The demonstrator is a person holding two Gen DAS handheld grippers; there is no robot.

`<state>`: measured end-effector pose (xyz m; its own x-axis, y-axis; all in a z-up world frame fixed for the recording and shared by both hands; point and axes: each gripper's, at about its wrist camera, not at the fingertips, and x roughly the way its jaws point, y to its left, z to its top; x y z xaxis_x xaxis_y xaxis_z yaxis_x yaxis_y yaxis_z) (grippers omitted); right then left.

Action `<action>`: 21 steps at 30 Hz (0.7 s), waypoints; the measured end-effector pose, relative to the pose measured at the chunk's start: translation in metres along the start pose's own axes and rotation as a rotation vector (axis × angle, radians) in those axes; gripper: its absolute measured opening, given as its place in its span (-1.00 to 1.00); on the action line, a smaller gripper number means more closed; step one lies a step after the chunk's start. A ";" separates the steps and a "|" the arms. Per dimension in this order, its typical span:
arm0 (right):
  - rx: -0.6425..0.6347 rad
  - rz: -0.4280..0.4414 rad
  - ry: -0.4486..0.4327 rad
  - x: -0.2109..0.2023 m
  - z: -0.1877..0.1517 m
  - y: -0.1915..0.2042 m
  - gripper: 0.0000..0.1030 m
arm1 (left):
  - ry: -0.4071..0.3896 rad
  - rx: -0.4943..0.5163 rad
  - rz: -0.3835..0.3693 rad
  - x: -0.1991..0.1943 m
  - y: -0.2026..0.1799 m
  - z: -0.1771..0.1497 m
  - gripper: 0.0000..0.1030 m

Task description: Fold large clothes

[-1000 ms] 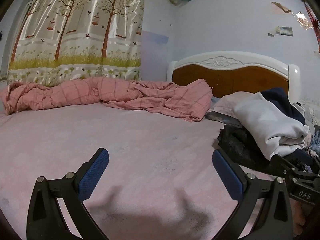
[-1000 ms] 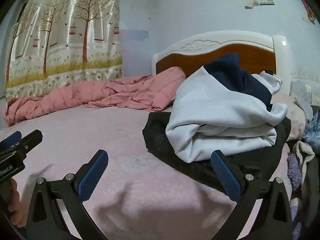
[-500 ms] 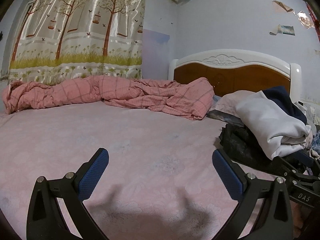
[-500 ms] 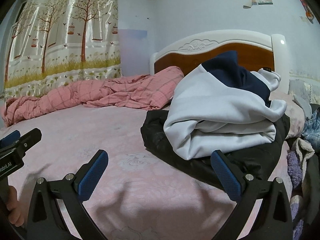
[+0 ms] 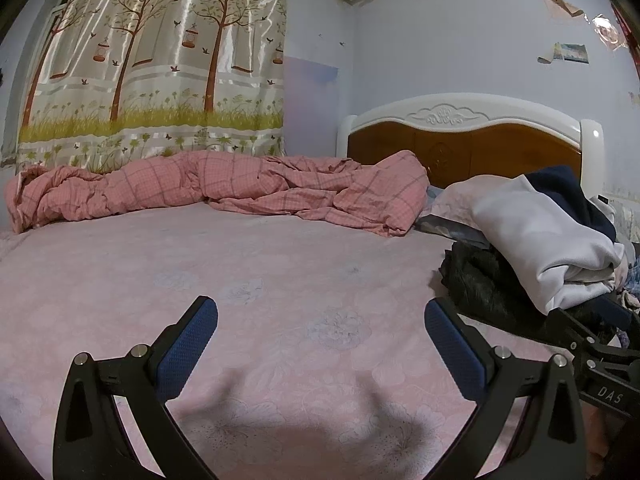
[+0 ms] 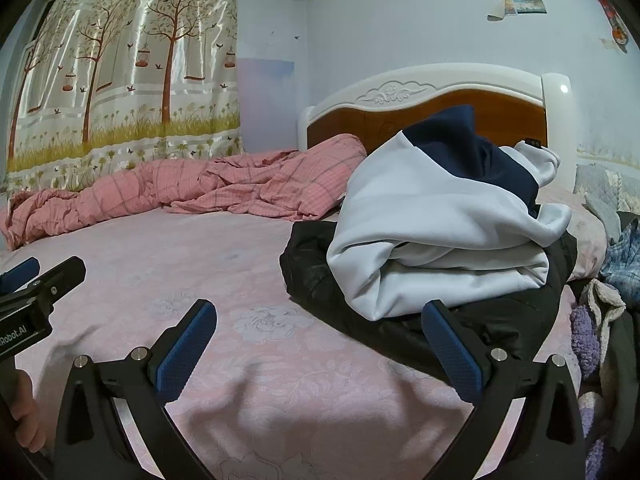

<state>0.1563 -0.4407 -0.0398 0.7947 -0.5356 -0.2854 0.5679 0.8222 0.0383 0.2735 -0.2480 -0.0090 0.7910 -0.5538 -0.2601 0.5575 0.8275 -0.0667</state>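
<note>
Nearing white garment [image 6: 436, 240], right hand-held gripper [image 6: 320, 344] agape.

Left tool [image 5: 320, 344] and right tool [image 6: 319, 342] both gape wide, side by side, holding nothing.

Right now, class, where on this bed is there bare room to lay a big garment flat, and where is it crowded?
Free: the pink sheet between the rumpled plaid quilt and both open grippers, left and right. Crowded: the right side, where the white-and-navy garment sits on a black garment.
</note>
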 end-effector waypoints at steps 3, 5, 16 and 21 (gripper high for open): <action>-0.005 0.000 0.002 0.001 0.000 0.000 1.00 | 0.000 -0.001 0.000 0.000 0.000 0.000 1.00; -0.008 0.000 0.003 0.002 0.000 -0.001 1.00 | 0.000 -0.001 0.001 0.000 -0.001 0.000 1.00; -0.016 0.001 0.004 0.006 -0.001 -0.004 1.00 | 0.001 0.000 0.001 0.000 -0.001 0.001 1.00; -0.020 0.000 0.003 0.006 -0.001 -0.003 1.00 | 0.003 0.001 0.001 -0.001 -0.001 0.000 1.00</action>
<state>0.1592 -0.4468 -0.0423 0.7942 -0.5348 -0.2884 0.5633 0.8260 0.0195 0.2726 -0.2483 -0.0084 0.7905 -0.5529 -0.2635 0.5572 0.8278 -0.0654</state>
